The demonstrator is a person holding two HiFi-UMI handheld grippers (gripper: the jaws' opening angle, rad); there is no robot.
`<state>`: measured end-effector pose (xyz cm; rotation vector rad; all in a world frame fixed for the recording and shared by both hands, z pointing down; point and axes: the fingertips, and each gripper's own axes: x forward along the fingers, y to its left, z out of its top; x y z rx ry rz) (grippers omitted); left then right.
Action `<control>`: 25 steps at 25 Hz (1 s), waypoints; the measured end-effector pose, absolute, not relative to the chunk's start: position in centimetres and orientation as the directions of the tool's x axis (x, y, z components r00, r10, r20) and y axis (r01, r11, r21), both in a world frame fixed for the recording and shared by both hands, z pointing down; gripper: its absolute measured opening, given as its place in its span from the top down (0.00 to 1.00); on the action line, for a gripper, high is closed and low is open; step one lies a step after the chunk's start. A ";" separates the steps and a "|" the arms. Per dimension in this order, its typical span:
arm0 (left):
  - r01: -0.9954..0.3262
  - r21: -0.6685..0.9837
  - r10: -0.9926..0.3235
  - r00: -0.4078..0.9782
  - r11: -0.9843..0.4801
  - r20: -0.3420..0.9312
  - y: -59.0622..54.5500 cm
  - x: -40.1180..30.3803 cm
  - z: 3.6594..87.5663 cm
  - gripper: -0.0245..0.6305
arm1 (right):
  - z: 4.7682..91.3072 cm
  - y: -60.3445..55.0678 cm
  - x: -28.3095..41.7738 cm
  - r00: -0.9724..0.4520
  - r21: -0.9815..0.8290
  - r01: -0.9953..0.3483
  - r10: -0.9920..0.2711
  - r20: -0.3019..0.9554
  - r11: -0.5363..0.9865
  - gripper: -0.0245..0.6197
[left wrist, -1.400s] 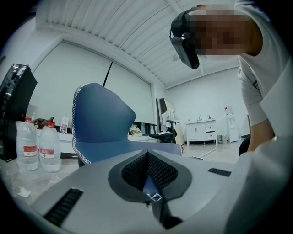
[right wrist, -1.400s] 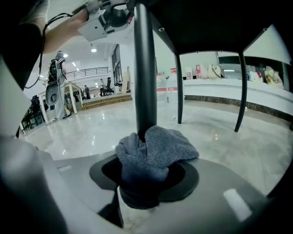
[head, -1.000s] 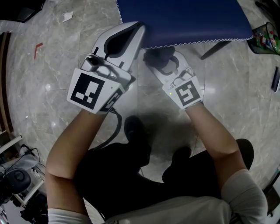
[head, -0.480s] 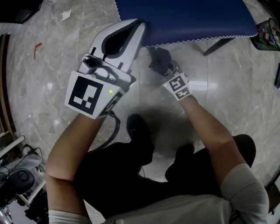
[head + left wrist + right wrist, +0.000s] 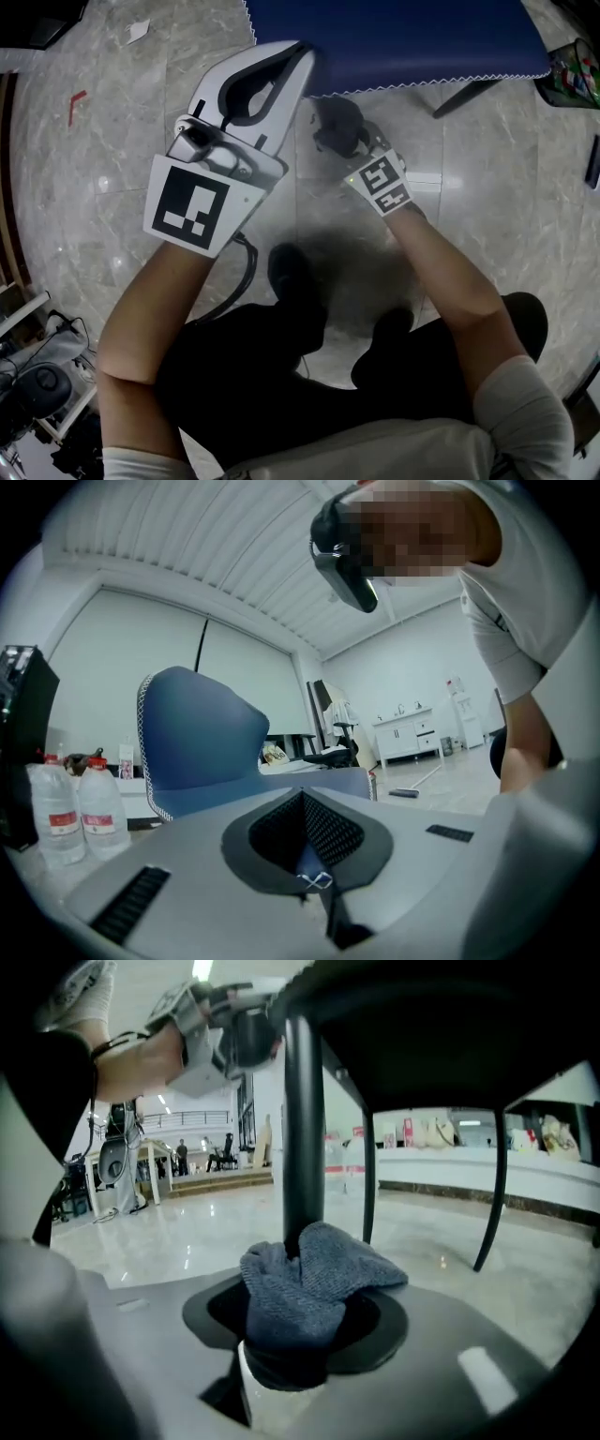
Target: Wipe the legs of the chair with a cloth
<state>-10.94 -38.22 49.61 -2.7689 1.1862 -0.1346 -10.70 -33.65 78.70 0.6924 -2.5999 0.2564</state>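
Observation:
The blue chair seat (image 5: 394, 42) fills the top of the head view. My left gripper (image 5: 305, 61) is shut on its stitched front edge (image 5: 314, 878), and the blue backrest (image 5: 202, 742) rises behind. My right gripper (image 5: 342, 139) is low under the seat, shut on a dark grey cloth (image 5: 337, 124). In the right gripper view the cloth (image 5: 314, 1283) bunches out of the jaws and presses against a black chair leg (image 5: 302, 1129). Two more black legs (image 5: 494, 1194) stand further back. The right fingertips are hidden by the cloth.
A marble floor (image 5: 112, 141) lies all around, with another chair leg (image 5: 464, 94) angling out at the right. Two water bottles (image 5: 80, 808) stand at the left in the left gripper view. The person's legs and dark shoes (image 5: 295, 281) are close below the grippers.
My right gripper with the cloth has gone down away from the head camera, under the seat and along the leg. The left gripper has stayed clamped on the seat edge.

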 end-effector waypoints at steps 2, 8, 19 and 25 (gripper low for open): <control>-0.722 -0.142 -0.732 0.681 -0.677 0.025 -38.3 -11.1 49.6 0.96 | 73.5 -34.0 -11.0 -0.805 -0.033 -0.514 -0.469 0.363 0.857 0.67; -0.739 -0.154 -0.750 0.661 -0.656 0.024 -38.4 -11.2 49.5 0.95 | 59.8 -35.4 -11.3 -0.840 0.027 -0.530 -0.529 0.118 0.848 0.67; -0.742 -0.138 -0.753 0.655 -0.656 0.058 -38.6 -11.1 49.4 0.95 | 82.5 -33.6 -10.5 -0.774 -0.095 -0.551 -0.465 0.429 0.829 0.69; -0.737 -0.147 -0.751 0.653 -0.660 0.098 -38.5 -11.1 49.7 0.95 | 92.1 -31.9 -9.7 -0.697 -0.212 -0.550 -0.304 0.649 0.808 0.69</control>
